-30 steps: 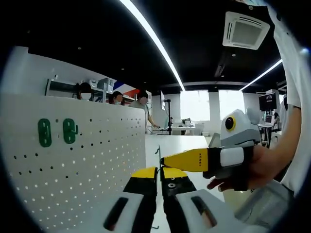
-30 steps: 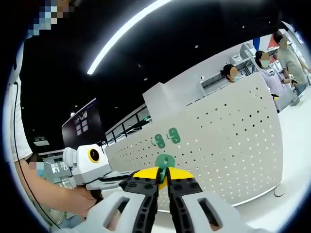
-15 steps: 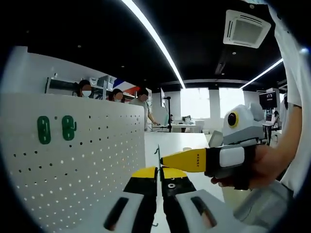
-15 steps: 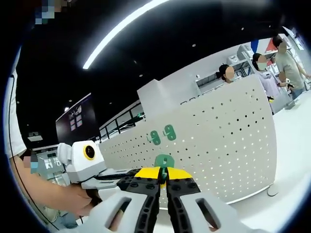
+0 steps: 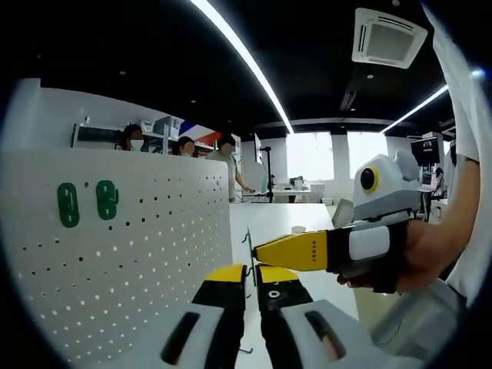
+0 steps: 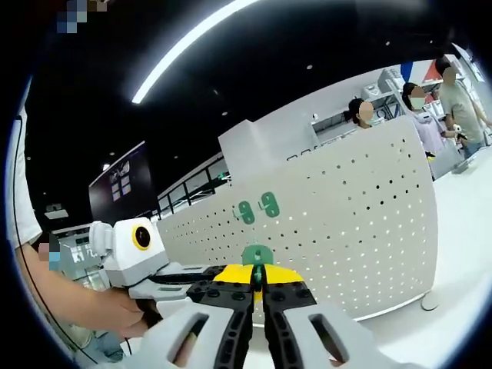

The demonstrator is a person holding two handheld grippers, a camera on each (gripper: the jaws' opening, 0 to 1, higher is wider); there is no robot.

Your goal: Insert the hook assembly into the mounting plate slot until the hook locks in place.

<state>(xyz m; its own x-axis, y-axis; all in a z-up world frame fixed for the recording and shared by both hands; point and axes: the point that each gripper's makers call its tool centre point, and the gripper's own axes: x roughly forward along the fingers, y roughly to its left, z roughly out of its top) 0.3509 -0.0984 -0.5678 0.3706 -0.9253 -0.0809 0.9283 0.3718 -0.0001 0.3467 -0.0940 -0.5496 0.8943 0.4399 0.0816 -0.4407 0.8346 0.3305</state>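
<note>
Pegboard: a white perforated pegboard (image 5: 123, 254) is standing upright on the white tabletop (image 5: 296, 223); in the right gripper view the pegboard (image 6: 361, 231) is filling the middle of the scene.
Mounted parts: two green mounting plates (image 5: 84, 203) are sitting side by side on the pegboard face, seen again at (image 6: 257, 207).
Left gripper: the left gripper (image 5: 251, 278) is pointing along the pegboard, its yellow-tipped fingers (image 5: 227, 274) pressed narrowly onto a thin metal wire hook (image 5: 250, 250) that is rising between them.
Right gripper: the right gripper (image 6: 258, 277) is facing the pegboard, its fingers (image 6: 234, 274) closed on a green mounting plate (image 6: 257, 254) (only the rounded top is showing above the tips).
Relation: in the left gripper view the right gripper (image 5: 265, 252) is entering from the right, its yellow tip meeting the wire hook just above the left fingers; the green plate is held in front of the pegboard, below the two mounted plates, apart from them.
Hands: a person's hand (image 5: 419, 257) is gripping the right tool; another hand (image 6: 115, 311) is gripping the left tool.
Background: people (image 5: 184, 146) are standing behind the pegboard.
</note>
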